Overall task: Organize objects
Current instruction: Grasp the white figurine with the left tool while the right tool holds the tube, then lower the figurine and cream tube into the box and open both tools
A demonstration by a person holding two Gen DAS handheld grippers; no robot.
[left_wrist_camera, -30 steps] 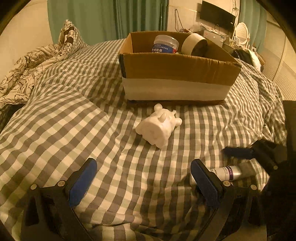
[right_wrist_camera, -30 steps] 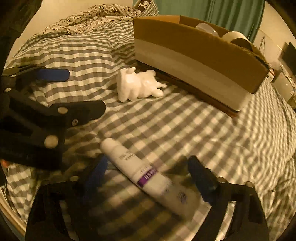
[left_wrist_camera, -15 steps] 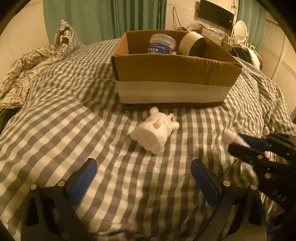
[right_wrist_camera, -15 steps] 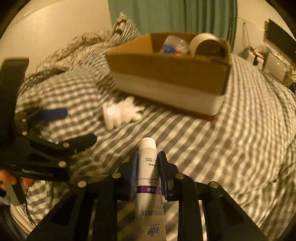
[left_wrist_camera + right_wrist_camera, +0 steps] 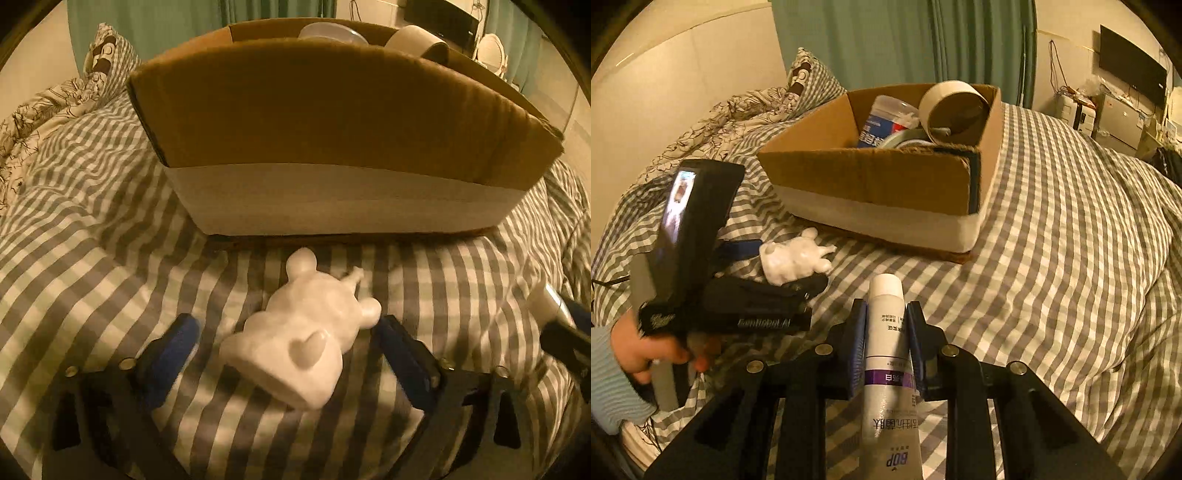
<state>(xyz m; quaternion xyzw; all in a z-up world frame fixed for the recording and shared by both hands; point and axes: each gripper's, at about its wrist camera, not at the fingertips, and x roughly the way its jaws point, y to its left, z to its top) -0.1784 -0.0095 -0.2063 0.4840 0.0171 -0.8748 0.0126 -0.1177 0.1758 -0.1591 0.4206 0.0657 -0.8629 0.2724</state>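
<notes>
Mid-pickup: right gripper (image 5: 886,332) clamps the white tube (image 5: 888,354) at bottom centre; left gripper (image 5: 288,343) straddles the white figurine (image 5: 303,339), jaws apart. Next, probably squeeze, then lift toward the cardboard box (image 5: 886,177) up top.

Bed (image 5: 1071,229): covered edge to edge in a grey-and-white checked quilt, rumpled in soft folds.

Lying on it:
- Cardboard box (image 5: 343,122), open-topped, pale band along its lower wall, sitting flat toward the middle of the bed (contents not listed here).
- White figurine (image 5: 306,336), some small animal, on its side just in front of the box's near wall, not touching it.
- Flower-print blanket (image 5: 713,122), bunched at the far left edge.
- Checked pillow (image 5: 809,81), propped behind the blanket.
</notes>
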